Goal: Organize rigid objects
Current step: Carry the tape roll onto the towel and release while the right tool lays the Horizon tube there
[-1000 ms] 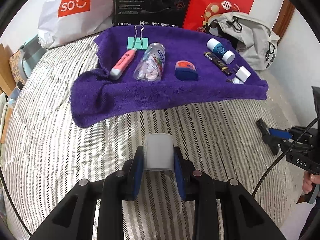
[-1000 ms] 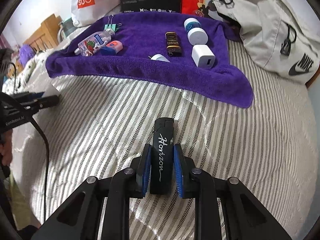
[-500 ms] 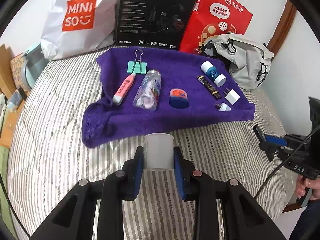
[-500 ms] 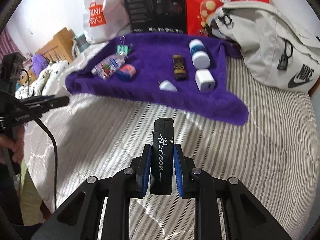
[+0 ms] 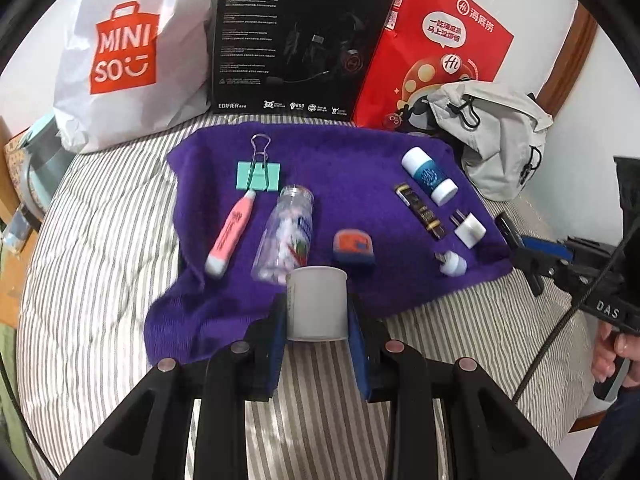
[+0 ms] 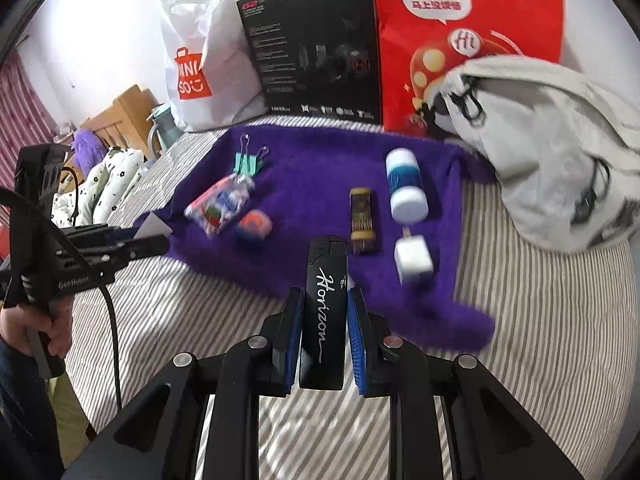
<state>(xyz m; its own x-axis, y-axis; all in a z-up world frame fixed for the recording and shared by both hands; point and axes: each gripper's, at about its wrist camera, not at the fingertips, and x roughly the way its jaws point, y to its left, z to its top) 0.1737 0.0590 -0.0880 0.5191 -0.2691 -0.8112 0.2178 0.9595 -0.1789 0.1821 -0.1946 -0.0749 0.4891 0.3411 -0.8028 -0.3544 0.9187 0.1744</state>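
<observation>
Grippers both loaded: left gripper [image 5: 317,322] pinches a white cup [image 5: 317,303], right gripper [image 6: 323,334] clamps a black lighter [image 6: 325,312]. Purple towel [image 5: 344,160] lies on striped bedding [image 5: 100,240], bags behind.

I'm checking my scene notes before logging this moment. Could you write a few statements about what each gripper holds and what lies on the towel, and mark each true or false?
1. The left gripper is shut on a white cup. True.
2. The right gripper is open and holds nothing. False: it is shut on a black lighter.
3. A green binder clip lies on the purple towel. True.
4. The pink highlighter lies off the towel, on the striped bedding. False: it lies on the towel.
5. A white charger plug lies on the towel. True.
</observation>
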